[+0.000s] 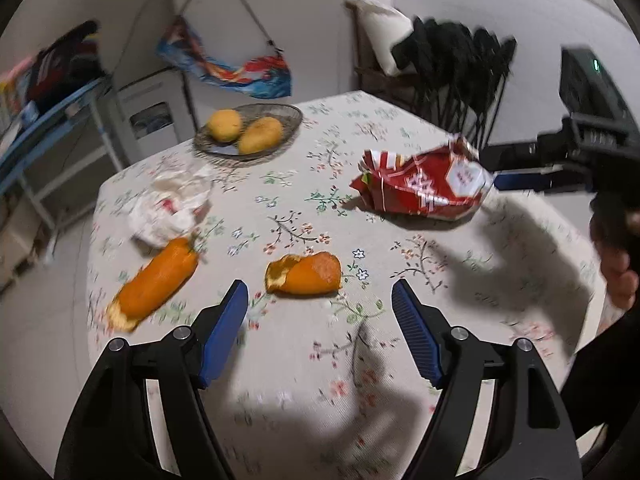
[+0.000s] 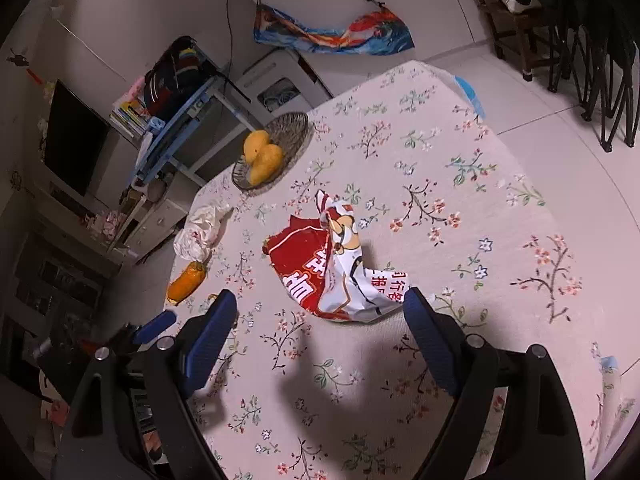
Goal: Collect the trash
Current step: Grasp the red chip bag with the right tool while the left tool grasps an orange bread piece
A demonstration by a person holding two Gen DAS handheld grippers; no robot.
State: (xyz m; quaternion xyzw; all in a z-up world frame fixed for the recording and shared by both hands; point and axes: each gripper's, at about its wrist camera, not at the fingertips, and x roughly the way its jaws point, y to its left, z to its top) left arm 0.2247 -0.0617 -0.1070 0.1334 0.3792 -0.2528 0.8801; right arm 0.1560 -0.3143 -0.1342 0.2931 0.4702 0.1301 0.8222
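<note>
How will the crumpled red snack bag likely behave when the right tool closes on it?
The red snack bag looks empty and creased, so probably very light and floppy, collapsing between the fingers. Its glossy film may slip. Lying loose on the tablecloth, it could skid if nudged by the open right tool.

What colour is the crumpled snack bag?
Red and white snack bag, with printed characters; clearest in the right wrist view.

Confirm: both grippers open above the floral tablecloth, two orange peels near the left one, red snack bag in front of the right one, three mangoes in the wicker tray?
Wrong on the count: the wicker tray holds two mangoes, as the left wrist view shows. The rest stands: left gripper and right gripper open, two orange peels, red snack bag on the floral tablecloth.
</note>
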